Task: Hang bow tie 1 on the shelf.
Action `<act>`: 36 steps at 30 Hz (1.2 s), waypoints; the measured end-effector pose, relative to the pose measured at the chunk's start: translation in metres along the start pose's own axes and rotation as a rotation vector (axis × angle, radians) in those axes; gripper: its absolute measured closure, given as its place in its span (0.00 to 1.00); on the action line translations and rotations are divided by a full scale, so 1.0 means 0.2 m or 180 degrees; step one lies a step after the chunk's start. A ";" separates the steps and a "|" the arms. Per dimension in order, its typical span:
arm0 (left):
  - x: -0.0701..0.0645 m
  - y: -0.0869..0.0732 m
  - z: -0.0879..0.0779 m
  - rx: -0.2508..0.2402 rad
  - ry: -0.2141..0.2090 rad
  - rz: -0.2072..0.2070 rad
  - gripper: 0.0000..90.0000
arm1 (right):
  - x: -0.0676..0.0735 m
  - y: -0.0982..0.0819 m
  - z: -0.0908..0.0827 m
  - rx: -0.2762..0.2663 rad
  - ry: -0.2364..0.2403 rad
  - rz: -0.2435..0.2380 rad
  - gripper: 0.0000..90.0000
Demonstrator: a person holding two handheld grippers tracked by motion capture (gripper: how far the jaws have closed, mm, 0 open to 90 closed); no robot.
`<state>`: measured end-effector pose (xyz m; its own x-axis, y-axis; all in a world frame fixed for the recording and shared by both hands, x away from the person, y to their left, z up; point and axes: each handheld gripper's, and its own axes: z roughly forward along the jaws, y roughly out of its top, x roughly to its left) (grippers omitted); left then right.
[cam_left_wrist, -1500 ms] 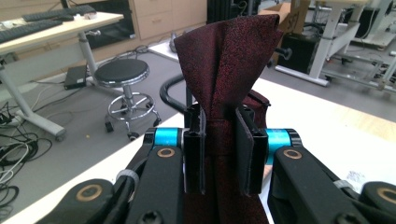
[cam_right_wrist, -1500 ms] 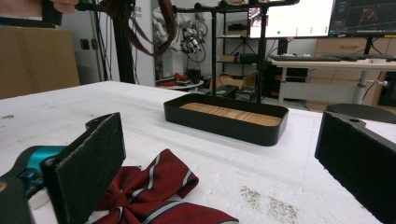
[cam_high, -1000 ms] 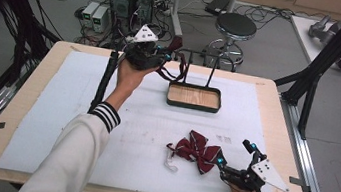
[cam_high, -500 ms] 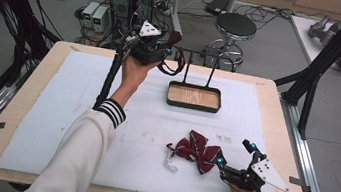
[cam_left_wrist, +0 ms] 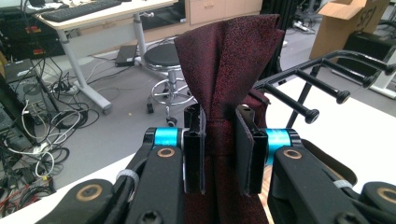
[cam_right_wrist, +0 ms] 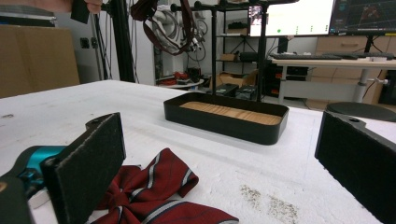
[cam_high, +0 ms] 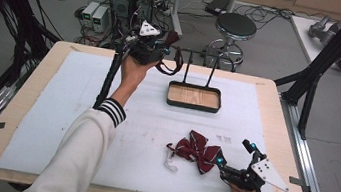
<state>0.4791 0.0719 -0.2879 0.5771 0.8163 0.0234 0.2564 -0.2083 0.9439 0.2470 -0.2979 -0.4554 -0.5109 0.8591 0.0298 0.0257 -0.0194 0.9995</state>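
My left gripper [cam_high: 164,51] is held high at the table's far side, just left of the black rack's top bar [cam_high: 199,53]. It is shut on a dark red bow tie [cam_high: 171,38], whose strap loop [cam_high: 175,67] hangs below. In the left gripper view the dark red bow tie [cam_left_wrist: 229,60] stands pinched between the pads of my left gripper [cam_left_wrist: 219,144], with the rack's pegs [cam_left_wrist: 299,100] close at the right. My right gripper [cam_high: 234,153] rests open on the mat at the front right, beside a striped red bow tie [cam_high: 197,153]. The right gripper view has the striped bow tie [cam_right_wrist: 154,193] lying low between the wide-apart jaws of my right gripper [cam_right_wrist: 224,163].
The rack rises from a black tray with a wooden floor [cam_high: 193,97] in the middle of the white mat [cam_high: 55,110]; the tray [cam_right_wrist: 224,114] lies ahead of the right gripper. A white strap clip [cam_high: 169,165] lies by the striped tie. A stool [cam_high: 236,27] stands behind the table.
The left gripper has risen slightly toward the rack's top bar with the dark red bow tie still in it. The right gripper and the striped bow tie have stayed put.
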 end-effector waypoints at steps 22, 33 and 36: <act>0.00 -0.06 0.04 0.0238 0.0088 0.0013 0.80 | 0.00 0.00 0.00 0.0003 0.0005 0.0003 0.01; 0.04 -0.09 0.03 0.0275 0.0089 -0.0026 0.53 | 0.00 0.00 0.00 -0.0004 0.0003 -0.0009 0.01; 0.05 -0.11 0.01 0.0175 0.0037 -0.0014 0.35 | 0.00 0.00 0.00 -0.0001 0.0005 -0.0021 0.01</act>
<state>0.4815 0.0836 -0.3087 0.5670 0.8234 0.0234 0.3014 -0.2338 0.9244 0.2472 -0.2979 -0.4554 -0.5124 0.8584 0.0232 0.0219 -0.0139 0.9997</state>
